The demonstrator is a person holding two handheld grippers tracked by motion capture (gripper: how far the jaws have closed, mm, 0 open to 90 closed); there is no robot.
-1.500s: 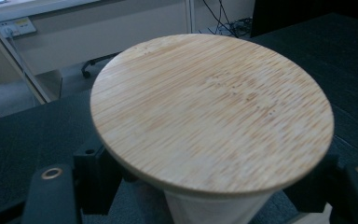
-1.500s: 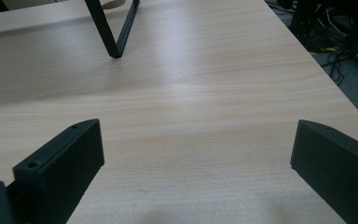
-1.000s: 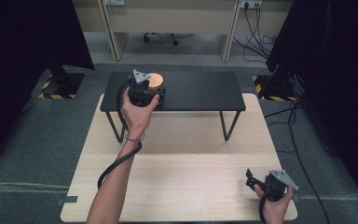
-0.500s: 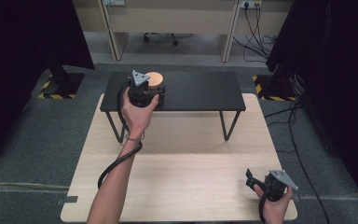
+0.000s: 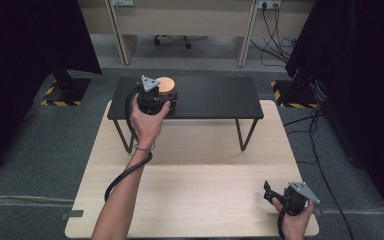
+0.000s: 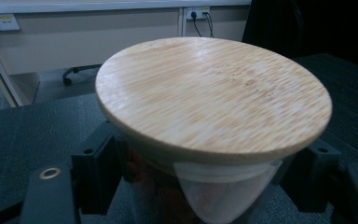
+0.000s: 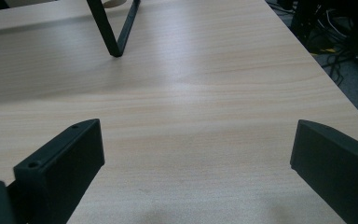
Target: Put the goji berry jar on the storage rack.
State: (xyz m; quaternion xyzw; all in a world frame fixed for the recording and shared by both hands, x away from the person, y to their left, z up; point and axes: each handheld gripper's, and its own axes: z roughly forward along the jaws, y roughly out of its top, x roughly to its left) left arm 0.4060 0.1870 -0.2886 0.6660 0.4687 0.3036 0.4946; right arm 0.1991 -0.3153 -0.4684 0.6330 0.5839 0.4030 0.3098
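The wooden surface (image 5: 195, 185) carries a low black stand (image 5: 215, 97) at its far side, and on the left part of that stand sits a glass jar with a round bamboo lid (image 5: 166, 86). The jar rests upright on the stand's top, near its front edge.

The left claw (image 5: 161, 100) is at the jar, held level by the left hand (image 5: 147, 120). In the left gripper view the lid (image 6: 212, 95) looms just above the jaws, which flank the glass body below the rim. Earlier frames are at hand here: the jaws have just been opening, and the jar stands between them, with the pads close beside the glass; whether they touch it I cannot tell. My reading is that the step in hand is the release of the jar onto the stand.

The right claw (image 5: 275, 192) rests far off at the near right corner of the surface, its jaws spread wide over bare wood (image 7: 191, 107), holding nothing.

The next move likely calls for the left jaws to open clear of the glass, then draw straight back toward the person, level, so neither pad catches the lid's overhang and tips the jar off the front edge.
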